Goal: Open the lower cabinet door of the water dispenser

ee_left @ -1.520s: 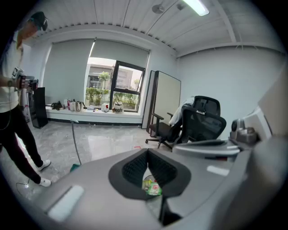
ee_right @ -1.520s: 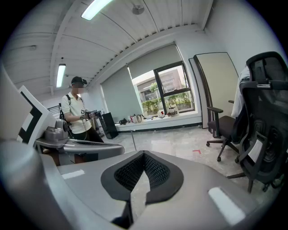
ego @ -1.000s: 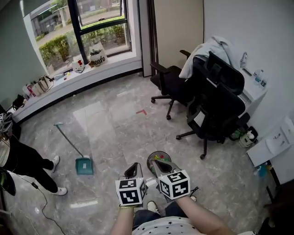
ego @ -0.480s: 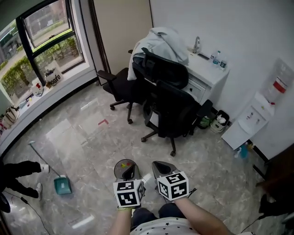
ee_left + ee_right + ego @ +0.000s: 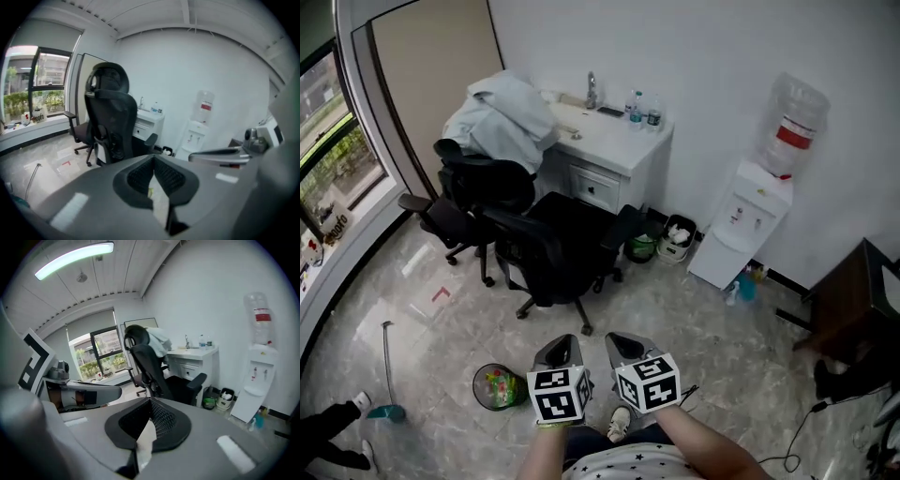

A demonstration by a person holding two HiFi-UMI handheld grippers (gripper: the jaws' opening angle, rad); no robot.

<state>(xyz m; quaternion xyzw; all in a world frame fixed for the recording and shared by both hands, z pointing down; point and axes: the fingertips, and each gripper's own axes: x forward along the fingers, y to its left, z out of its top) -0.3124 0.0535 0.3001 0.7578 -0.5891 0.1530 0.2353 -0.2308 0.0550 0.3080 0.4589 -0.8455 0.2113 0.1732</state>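
The white water dispenser stands against the far wall with a clear bottle with a red label on top; its lower cabinet door looks closed. It also shows small in the left gripper view and at the right of the right gripper view. My left gripper and right gripper hang side by side near the bottom of the head view, far from the dispenser. Both are shut with nothing between the jaws, as the left gripper and right gripper show close up.
Two black office chairs stand between me and a white sink cabinet. Small bins sit left of the dispenser, a blue bottle at its foot. A waste bin is near my left; dark furniture is at the right.
The whole view has swung round to the right: the window slid off to the left and the dispenser came into sight. Both grippers travelled with it, still shut and side by side.
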